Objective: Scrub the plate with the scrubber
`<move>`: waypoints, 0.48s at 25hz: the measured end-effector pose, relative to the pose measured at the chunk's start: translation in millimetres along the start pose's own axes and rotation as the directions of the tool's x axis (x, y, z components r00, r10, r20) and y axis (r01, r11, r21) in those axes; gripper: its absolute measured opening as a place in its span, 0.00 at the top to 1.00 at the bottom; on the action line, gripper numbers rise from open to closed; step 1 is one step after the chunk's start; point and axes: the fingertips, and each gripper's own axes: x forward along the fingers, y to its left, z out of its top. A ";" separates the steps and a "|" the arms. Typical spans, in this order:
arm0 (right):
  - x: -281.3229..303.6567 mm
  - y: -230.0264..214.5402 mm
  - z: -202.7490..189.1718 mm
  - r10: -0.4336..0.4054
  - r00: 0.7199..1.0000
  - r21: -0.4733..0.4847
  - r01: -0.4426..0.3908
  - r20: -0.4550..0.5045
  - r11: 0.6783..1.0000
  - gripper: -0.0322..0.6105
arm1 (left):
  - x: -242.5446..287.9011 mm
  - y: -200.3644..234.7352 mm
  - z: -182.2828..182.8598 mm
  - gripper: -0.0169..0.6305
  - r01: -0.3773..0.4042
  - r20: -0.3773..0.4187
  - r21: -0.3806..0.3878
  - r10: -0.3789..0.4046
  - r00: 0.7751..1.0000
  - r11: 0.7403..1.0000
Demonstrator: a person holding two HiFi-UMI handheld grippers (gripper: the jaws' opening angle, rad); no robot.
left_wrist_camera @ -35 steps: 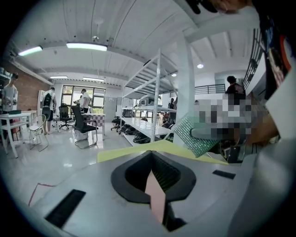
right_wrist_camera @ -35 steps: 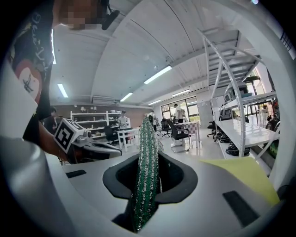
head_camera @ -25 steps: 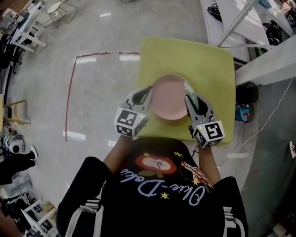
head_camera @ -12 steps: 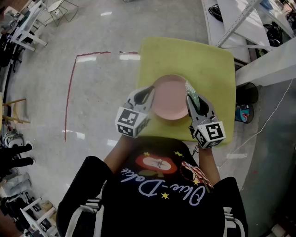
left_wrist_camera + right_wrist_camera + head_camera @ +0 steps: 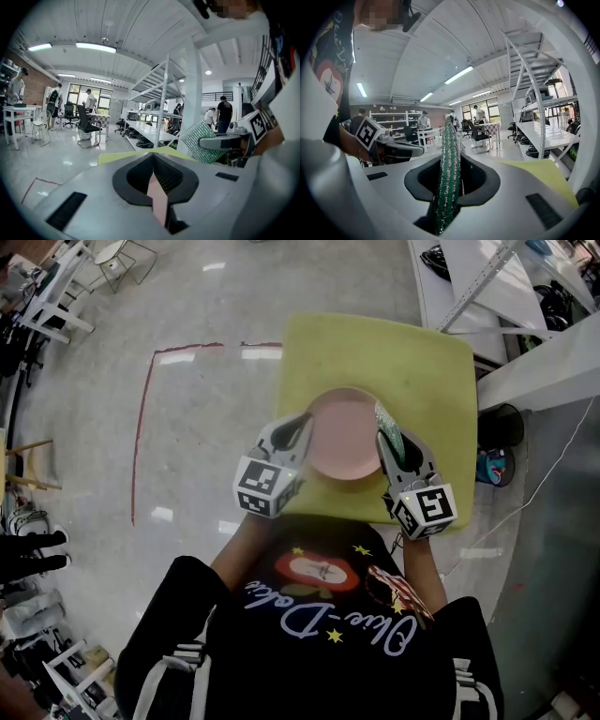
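Left-side jaws first: on my left gripper [image 5: 302, 427] they are pressed together on the thin rim of the round pink plate [image 5: 342, 435], which shows as a pink sliver wedged between the ribbed pads in the left gripper view. On my right gripper [image 5: 385, 444] the jaws are clamped on the flat green glittery mesh scrubber [image 5: 449, 173], which stands edge-on between them and pokes out past the tips.

From the head view, the plate sits over the middle of the square yellow-green tabletop [image 5: 403, 352], gripped at its left edge. I cannot tell whether it rests on the top or is held just above it. The scrubber is at the plate's right rim, near or touching it, not out on the face.

By my reading, both pick-ups are done and the tools are brought together. The plate's face looks evenly pink, with no suds or marks that I can make out, so I can't judge how much rubbing it has had. What is left, I'd say, is working the scrubber across the face and round the rim.
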 end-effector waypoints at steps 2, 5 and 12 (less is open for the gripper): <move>-0.2 1.2 0.6 0.000 1.000 -0.002 0.000 0.002 1.000 0.85 | -1.1 0.0 0.2 0.97 0.001 0.000 0.000 -0.001 1.000 1.000; -0.7 2.0 0.9 -0.002 1.000 -0.002 0.002 0.004 1.000 0.85 | -2.4 -0.4 1.0 0.97 0.001 0.002 0.000 -0.001 1.000 1.000; -1.5 1.7 2.1 -0.003 1.000 0.024 0.003 0.021 1.000 0.85 | -3.1 -1.6 2.7 0.97 0.004 0.007 -0.003 -0.004 1.000 1.000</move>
